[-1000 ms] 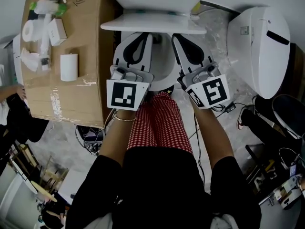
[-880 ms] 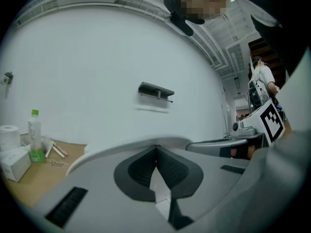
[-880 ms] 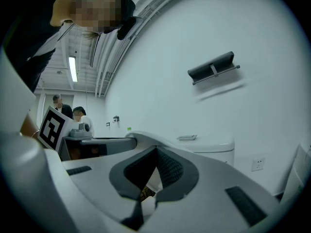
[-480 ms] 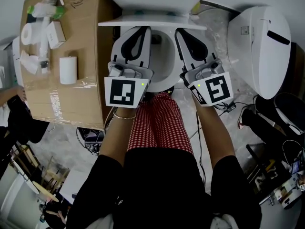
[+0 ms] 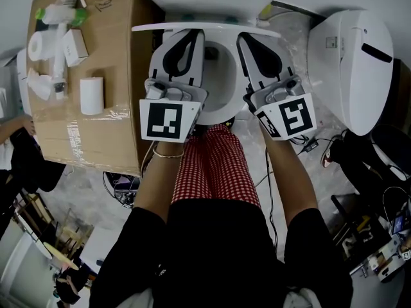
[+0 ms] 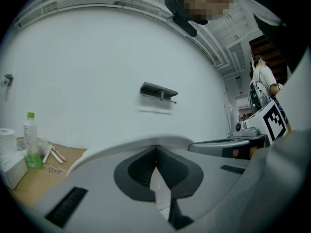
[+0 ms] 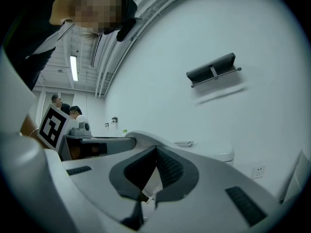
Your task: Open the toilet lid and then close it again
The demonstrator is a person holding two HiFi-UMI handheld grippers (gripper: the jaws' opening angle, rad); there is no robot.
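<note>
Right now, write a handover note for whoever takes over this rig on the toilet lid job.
Left gripper: jaws together, tips at the front rim of the white plastic toilet lid.
Right gripper: jaws together, tips at the same rim, further right.
The lid is raised off the white ceramic bowl and seen edge-on; whether it is fully open is unclear.
Done: lid lifted.
Left: finish opening if needed, then close it.
</note>
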